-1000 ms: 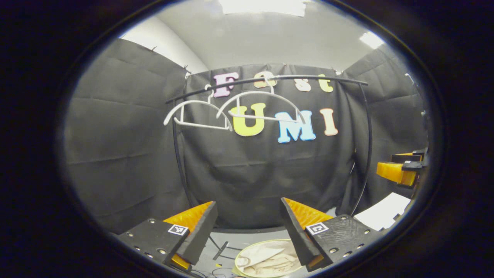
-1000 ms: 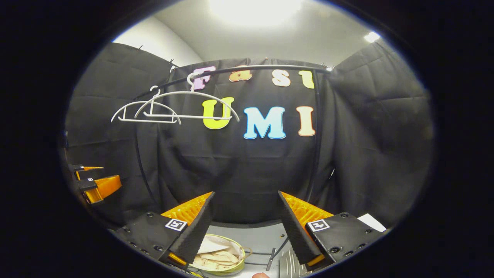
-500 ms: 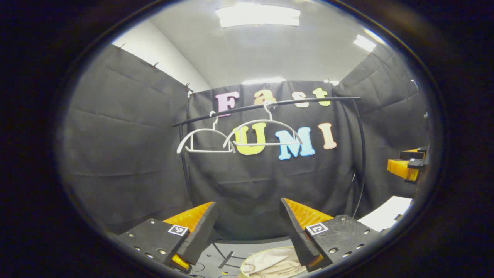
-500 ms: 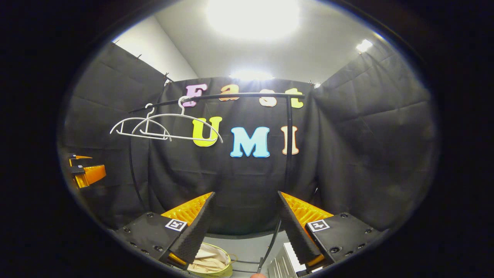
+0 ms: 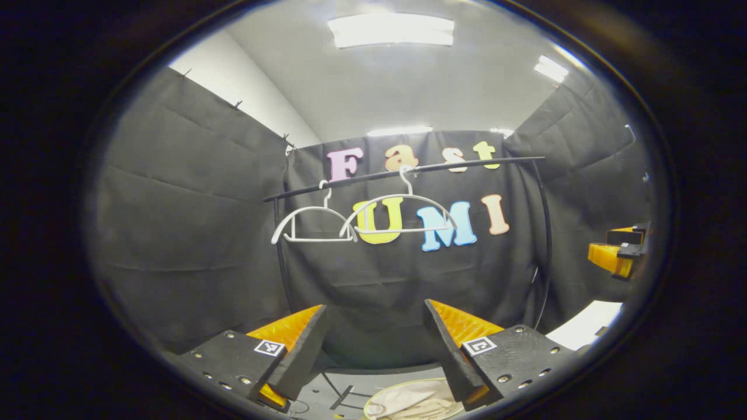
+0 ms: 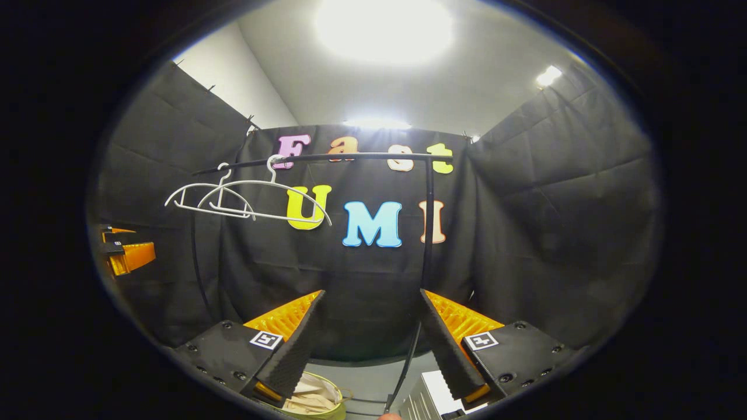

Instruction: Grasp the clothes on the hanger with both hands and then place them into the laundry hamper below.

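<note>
Two bare white hangers [image 5: 402, 197] [image 6: 274, 182] hang on the black rail [image 5: 467, 163] [image 6: 350, 156] of a clothes rack. Below it, at the bottom edge of both views, stands the round laundry hamper [image 5: 379, 389] [image 6: 335, 402] with beige clothes [image 5: 402, 402] [image 6: 309, 396] lying inside. My left gripper [image 5: 375, 304] is open with nothing between its fingers and sits well back from the rack. My right gripper [image 6: 371, 293] is open and holds nothing as well. Each gripper also appears far off in the other's view: the right gripper [image 5: 615, 256] and the left gripper [image 6: 125, 255].
The rack's right post [image 6: 429, 221] runs down to the floor between my right gripper's fingers. A white sheet [image 5: 586, 324] lies at the right. A pale ribbed object [image 6: 432, 399] sits beside the hamper. Black cloth walls close in on three sides.
Both gripper views have tipped upward: the hangers and rail sit lower in view, more ceiling shows, and the hamper has slid toward the bottom edge. Both grippers stay open.
</note>
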### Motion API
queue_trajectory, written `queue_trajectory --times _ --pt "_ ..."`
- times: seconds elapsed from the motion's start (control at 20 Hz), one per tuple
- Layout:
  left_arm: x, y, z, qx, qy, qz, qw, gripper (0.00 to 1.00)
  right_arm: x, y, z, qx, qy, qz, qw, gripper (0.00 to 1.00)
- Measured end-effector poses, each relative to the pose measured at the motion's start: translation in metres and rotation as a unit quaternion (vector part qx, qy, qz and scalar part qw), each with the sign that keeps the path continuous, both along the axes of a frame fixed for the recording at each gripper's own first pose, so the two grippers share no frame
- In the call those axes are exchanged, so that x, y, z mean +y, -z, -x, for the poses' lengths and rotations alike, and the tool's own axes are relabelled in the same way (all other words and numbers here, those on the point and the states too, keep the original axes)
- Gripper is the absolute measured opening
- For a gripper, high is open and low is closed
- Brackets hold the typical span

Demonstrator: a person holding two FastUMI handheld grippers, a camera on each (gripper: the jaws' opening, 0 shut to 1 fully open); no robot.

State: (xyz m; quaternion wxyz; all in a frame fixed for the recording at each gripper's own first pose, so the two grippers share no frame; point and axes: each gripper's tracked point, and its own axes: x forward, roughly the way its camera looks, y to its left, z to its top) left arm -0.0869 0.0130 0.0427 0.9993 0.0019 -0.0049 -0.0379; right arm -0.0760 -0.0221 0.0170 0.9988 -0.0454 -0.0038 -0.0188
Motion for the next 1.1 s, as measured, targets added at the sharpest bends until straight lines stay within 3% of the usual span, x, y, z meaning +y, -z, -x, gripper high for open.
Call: queue_trajectory --times 1.1 --pt "-0.007 0.006 -0.029 -0.013 -0.005 -0.004 1.000 0.95 -0.006 -0.005 -0.034 -0.012 0.005 -0.004 1.000 0.97"
